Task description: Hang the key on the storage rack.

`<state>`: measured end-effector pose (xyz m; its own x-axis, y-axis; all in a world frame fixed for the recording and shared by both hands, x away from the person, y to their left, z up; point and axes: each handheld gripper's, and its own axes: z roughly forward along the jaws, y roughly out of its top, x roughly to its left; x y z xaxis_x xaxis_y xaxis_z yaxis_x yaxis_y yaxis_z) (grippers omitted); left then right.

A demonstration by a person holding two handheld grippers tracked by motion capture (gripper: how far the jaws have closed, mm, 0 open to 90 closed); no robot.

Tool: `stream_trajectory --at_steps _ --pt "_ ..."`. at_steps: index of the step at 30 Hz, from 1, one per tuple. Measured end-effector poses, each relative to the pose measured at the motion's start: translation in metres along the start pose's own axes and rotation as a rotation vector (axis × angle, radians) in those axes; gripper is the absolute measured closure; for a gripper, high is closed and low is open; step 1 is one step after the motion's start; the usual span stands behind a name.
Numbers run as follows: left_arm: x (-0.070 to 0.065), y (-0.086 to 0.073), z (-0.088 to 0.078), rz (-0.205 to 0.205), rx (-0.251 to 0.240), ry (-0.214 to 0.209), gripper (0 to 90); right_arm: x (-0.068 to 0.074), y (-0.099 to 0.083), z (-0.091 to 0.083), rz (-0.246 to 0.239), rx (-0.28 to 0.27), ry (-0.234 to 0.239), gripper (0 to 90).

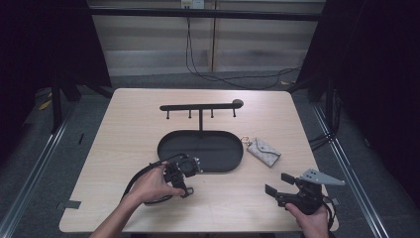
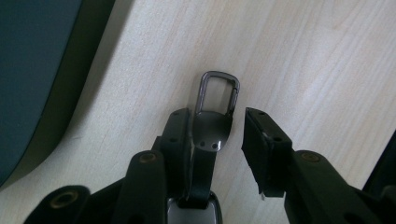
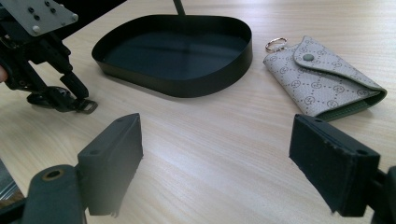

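Nearest the person, the right gripper (image 1: 277, 188) rests low at the front right of the pale wooden bench (image 1: 124, 129), its jaws spread wide with nothing between them and pointing across the bench toward the middle; the right hand (image 1: 313, 218) holds it from behind, wrist low. To its left, the left gripper (image 1: 184, 184) is tipped steeply down onto the bench just in front of the tray, the left hand (image 1: 153, 186) wrapped over its body with the forearm coming in from the bottom edge. In the left gripper view a dark metal key clip with a small carabiner loop and a black strap (image 2: 212, 121) lies flat on the wood between the jaws: one pad lies against its side, the other stands off with a clear gap, so the jaws are partly open around it and I judge the clip not gripped. Farther on sits the black oval metal tray (image 1: 166, 141), which has nothing in it, and from its back rises the black hook rail on a thin post (image 1: 200, 106), its four hooks bare. Just right of the tray lies a grey patterned fabric key pouch with a snap flap and a gold ring (image 1: 264, 151), untouched. The work looks barely begun: the clip has still to be clamped, lifted and hung or placed, and the pouch is yet to be handled.
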<state>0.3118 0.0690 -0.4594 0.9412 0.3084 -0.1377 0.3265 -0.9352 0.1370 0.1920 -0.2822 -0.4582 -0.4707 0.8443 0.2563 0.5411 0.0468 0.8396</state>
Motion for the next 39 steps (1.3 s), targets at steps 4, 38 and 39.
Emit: stream_trajectory --at_steps 4,38,39 --pt "-0.001 0.002 0.004 0.015 0.023 0.02 66.1 0.0 0.0 0.0 0.001 0.001 0.001 17.1" --pt "0.001 0.01 0.005 -0.053 0.059 0.038 70.8 0.0 0.0 0.003 -0.001 0.023 0.0 17.4" --pt "0.002 0.009 0.005 -0.052 0.062 0.037 70.8 0.0 0.0 0.003 -0.003 0.024 -0.001 17.4"
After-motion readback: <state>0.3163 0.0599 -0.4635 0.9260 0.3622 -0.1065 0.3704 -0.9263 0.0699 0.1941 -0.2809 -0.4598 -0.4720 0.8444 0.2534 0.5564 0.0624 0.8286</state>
